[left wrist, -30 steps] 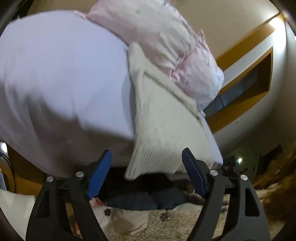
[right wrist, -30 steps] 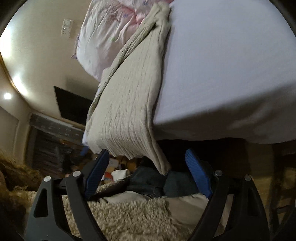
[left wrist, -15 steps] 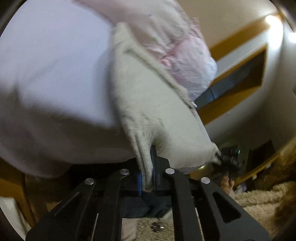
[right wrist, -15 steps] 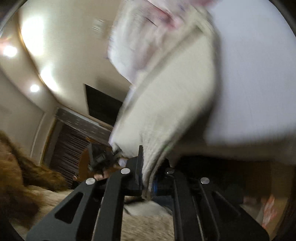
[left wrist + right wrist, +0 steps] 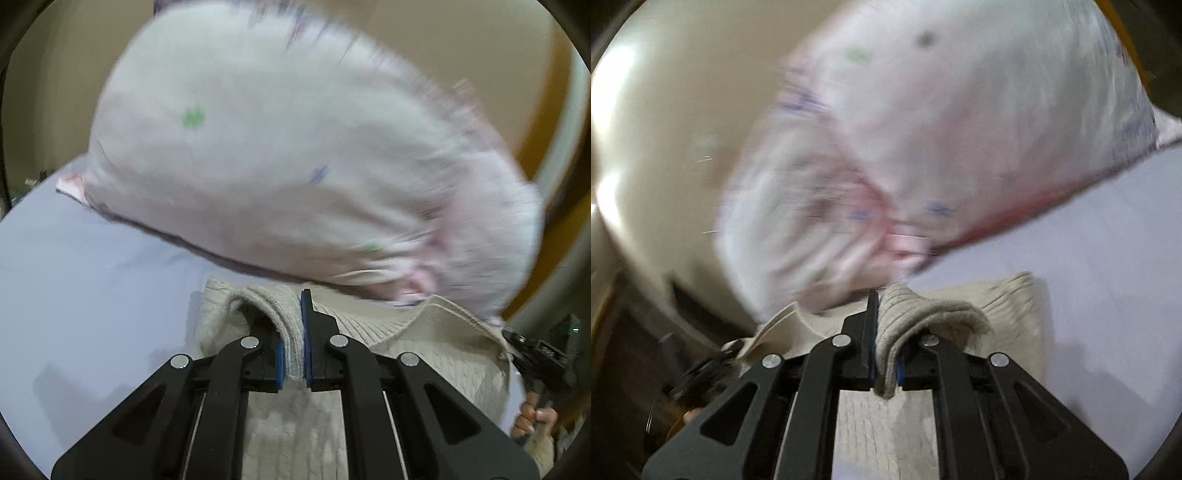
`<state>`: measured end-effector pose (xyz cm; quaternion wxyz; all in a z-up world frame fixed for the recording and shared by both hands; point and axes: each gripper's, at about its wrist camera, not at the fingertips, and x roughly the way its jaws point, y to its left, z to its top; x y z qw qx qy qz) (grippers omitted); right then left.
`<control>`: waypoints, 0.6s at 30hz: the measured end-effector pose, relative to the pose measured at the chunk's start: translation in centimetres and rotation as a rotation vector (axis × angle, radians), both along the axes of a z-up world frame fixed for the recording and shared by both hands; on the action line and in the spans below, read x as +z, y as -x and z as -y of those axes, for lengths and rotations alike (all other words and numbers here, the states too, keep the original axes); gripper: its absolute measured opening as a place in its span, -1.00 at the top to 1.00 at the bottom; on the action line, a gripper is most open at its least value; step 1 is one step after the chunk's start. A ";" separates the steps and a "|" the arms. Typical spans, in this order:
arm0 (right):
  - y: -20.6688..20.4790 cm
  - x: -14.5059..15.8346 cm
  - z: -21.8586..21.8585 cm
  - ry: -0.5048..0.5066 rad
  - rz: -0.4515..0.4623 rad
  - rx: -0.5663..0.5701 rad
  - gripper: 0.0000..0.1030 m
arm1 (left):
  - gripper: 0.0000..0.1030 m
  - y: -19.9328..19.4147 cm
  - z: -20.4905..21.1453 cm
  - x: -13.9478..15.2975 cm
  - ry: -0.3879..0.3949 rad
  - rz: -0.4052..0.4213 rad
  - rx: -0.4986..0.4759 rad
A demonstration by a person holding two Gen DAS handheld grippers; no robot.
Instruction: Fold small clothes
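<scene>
Left tool (image 5: 293,343) pinches a fold of the beige knit sweater (image 5: 436,354), blue pads pressed on it. Right tool (image 5: 886,358) does the same on another edge of the sweater (image 5: 1008,306). I see it lying on the pale bed sheet (image 5: 92,295), just under a pink floral pillow (image 5: 295,147), which is blurred.
</scene>
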<state>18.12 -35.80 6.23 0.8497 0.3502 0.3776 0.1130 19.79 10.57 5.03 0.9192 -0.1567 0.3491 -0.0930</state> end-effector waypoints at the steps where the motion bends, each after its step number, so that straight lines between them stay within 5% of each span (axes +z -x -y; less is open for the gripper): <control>1: -1.3 -1.7 0.1 -0.005 -0.063 -0.027 0.86 | 0.87 -1.4 1.0 -1.0 -0.038 -0.042 0.009; 5: -2.4 -3.9 0.4 0.021 -0.157 -0.095 0.65 | 0.78 -2.2 1.2 -2.2 -0.046 -0.092 -0.009; 6: -1.9 -3.4 0.5 0.057 -0.136 -0.116 0.36 | 0.72 -2.1 0.9 -1.8 -0.026 -0.098 -0.020; 7: -1.5 -2.9 0.7 0.093 -0.117 -0.149 -0.27 | 0.49 -1.9 0.4 -1.5 -0.006 -0.114 -0.029; 8: -1.1 -2.2 1.2 0.134 -0.089 -0.197 -0.55 | -0.02 -1.9 0.0 -1.2 0.001 -0.125 -0.024; 9: -0.3 -1.5 1.6 0.155 -0.050 -0.238 -0.69 | -0.27 -1.3 -0.8 -0.3 0.011 -0.105 0.001; 10: 0.9 -0.7 2.2 0.143 0.021 -0.248 -0.69 | -0.56 -0.4 -1.6 0.4 0.015 -0.059 0.025; 11: 1.4 -0.5 2.4 0.129 0.046 -0.234 -0.69 | -0.60 0.5 -2.5 0.9 0.012 -0.023 0.043; 15: 3.3 -0.6 3.9 0.081 0.145 -0.189 -0.69 | -0.48 1.1 -4.7 -1.1 0.057 -0.110 0.017; 18: 3.3 -1.6 4.3 0.050 0.133 -0.185 -0.69 | -0.32 1.1 -6.0 -3.8 0.104 -0.201 -0.011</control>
